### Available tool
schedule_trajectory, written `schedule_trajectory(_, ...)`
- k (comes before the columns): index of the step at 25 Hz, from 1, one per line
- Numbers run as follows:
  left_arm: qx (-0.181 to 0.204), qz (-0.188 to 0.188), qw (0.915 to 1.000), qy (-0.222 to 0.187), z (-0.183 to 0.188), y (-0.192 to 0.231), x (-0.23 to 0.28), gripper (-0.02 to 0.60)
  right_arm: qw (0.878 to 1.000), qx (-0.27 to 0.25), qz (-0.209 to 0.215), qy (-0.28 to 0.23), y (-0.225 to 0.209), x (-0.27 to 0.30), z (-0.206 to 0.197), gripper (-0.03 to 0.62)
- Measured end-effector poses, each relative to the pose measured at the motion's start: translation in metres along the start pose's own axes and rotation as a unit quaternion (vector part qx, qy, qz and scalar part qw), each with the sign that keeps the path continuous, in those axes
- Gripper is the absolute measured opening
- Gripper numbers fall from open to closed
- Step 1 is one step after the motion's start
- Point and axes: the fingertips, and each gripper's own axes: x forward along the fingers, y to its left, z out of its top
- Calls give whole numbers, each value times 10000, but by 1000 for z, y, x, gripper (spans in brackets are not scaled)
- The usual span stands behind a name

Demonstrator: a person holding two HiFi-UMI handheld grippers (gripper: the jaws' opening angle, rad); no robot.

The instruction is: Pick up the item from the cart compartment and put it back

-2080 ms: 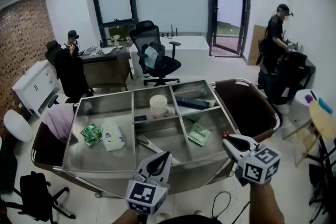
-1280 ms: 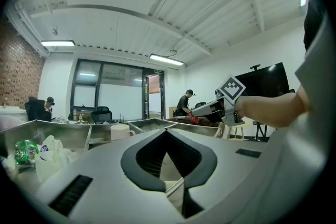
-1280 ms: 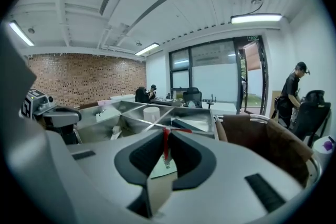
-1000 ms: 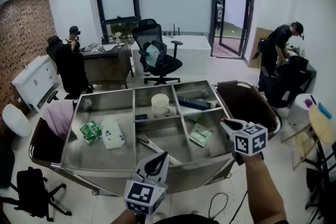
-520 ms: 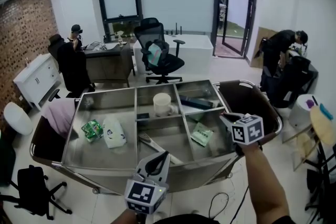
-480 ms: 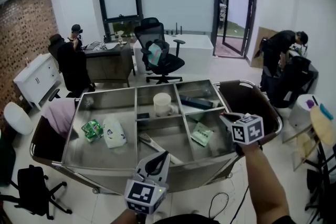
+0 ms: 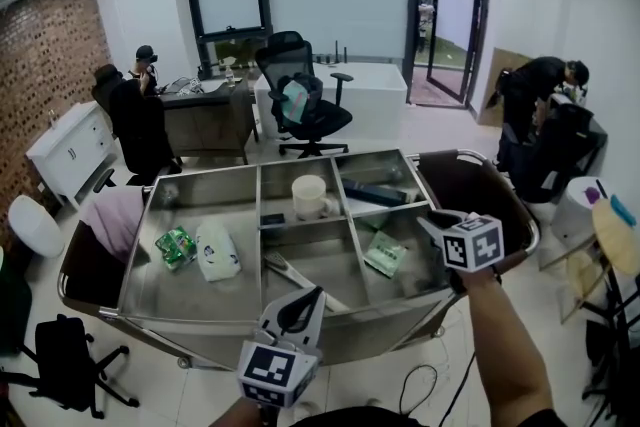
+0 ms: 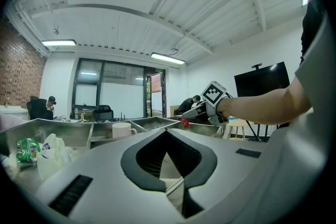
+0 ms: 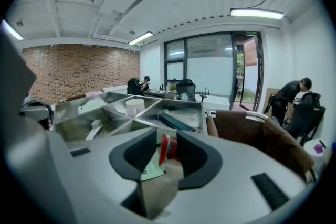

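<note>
A steel cart [image 7: 330, 307] with several compartments stands in front of me. My right gripper [image 7: 428, 221] hovers over the right rim of the near right compartment, above a green packet [image 7: 383, 255]. Its jaws are opening, and a small red item [image 9: 167, 148] sits loosely between them; the same red item [image 8: 185, 123] shows at that gripper's tip in the left gripper view. My left gripper [image 7: 318, 293] stays low at the cart's near wall, shut and empty. Other compartments hold a white mug [image 7: 308, 197], a dark box [image 7: 372, 194], a brush [image 7: 290, 275], a green snack bag [image 7: 174, 246] and a white pouch [image 7: 218, 250].
Brown padded ends [image 7: 470, 195] flank the cart. A black office chair [image 7: 300, 110] and desks stand behind it. One person sits at the far left desk, another bends at the right wall. A black bag [image 7: 65, 360] and a cable [image 7: 425, 385] lie on the floor.
My right gripper has risen from the lower right and moved in over the cart's right rim, then held there. The left gripper has stayed put.
</note>
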Motion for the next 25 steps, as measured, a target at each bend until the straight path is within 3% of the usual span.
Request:
schedule_trajectory(1, -3, -2, 10000, 3, 0, 0, 0, 0, 10000, 45, -3, -12, -1, 0, 1, 156)
schedule_trajectory(19, 20, -18, 10000, -39, -1, -1, 1, 0, 9998, 98, 103, -170, 8, -14, 6, 153)
schedule_trajectory(23, 19, -32, 10000, -29, 0, -3, 0, 0, 9994, 65, 219, -254, 20, -24, 12, 120)
schedule_trajectory(25, 8, -33, 10000, -33, 1, -4, 0, 0, 9991, 61, 226, -367, 25, -32, 16, 56)
